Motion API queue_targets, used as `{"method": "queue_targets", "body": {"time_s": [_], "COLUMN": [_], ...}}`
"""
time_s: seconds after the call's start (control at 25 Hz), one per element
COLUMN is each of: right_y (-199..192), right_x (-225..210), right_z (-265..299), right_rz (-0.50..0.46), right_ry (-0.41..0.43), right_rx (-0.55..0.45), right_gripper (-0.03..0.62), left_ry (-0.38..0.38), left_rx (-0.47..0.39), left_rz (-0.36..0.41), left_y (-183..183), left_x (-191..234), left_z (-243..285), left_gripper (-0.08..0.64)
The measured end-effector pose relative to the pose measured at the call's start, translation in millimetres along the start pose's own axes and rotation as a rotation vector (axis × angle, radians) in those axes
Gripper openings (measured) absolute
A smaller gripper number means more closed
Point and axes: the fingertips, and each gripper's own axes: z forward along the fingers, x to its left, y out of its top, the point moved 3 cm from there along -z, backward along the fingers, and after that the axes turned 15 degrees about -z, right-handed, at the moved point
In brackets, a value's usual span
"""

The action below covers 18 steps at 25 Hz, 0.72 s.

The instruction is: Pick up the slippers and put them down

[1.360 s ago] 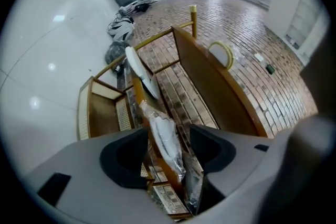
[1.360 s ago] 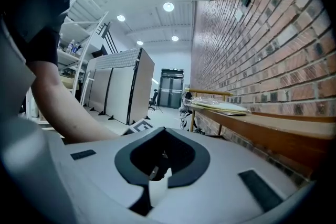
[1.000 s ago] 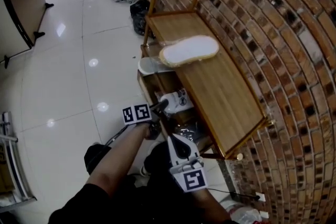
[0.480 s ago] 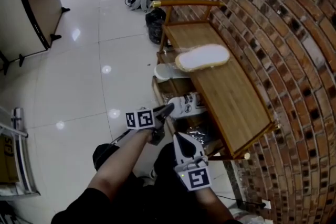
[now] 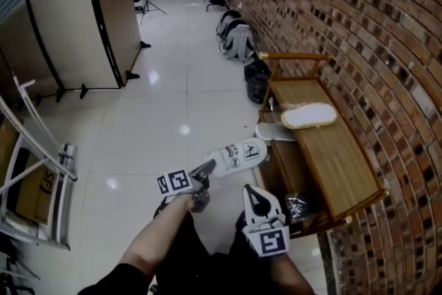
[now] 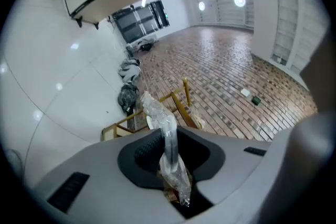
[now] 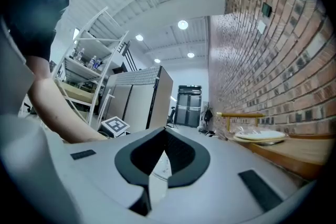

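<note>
Wrapped slipper [image 5: 238, 154] at frame centre in head view, in air over white floor [image 5: 159, 114], left of wooden worktop [image 5: 342, 169]. Only left gripper view shows grip: left hand-held gripper [image 6: 169, 136] clamped on its plastic wrap. Second slipper [image 5: 309, 115] lies on worktop. Right hand-held gripper [image 7: 164, 134] closed, empty.

A white slipper [image 5: 238, 154] with dark print, a cream slipper [image 5: 309, 115], a brown wooden worktop [image 5: 342, 166] and a red-brick wall [image 5: 345, 17] are seen.

Bagged white slipper [image 5: 238, 155] hangs aloft; tan-edged slipper [image 5: 309, 115] lies atop the bench [image 5: 342, 166].
</note>
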Motion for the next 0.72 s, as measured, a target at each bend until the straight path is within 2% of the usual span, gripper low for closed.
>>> {"method": "queue_targets", "body": {"time_s": [0.2,0.4,0.56,0.72], "right_y": [44.8,74.8,80.8,70.0], "right_x": [30.6,59.7,88.8,108.0], "right_z": [8.5,42.5,58.5,69.7], "right_rz": [-0.018,-0.040,-0.024,-0.002], "right_ry": [0.067,0.147,0.217,0.279], "right_rx": [-0.058,-0.163,-0.190,-0.151], "right_gripper": [0.008,0.008,0.008,0.008], "left_ry": [0.022,0.002,0.035,0.087], "left_rx": [-0.213,-0.420,-0.534,-0.622], "left_rz": [-0.018,0.002,-0.002,-0.018], "left_y": [37.9,86.1,104.8,107.7], "left_x": [-10.2,-26.3,-15.8,2.8], "left_z": [-98.1,-173.5,-220.1,-248.2], "left_gripper": [0.072,0.072,0.072,0.072]}}
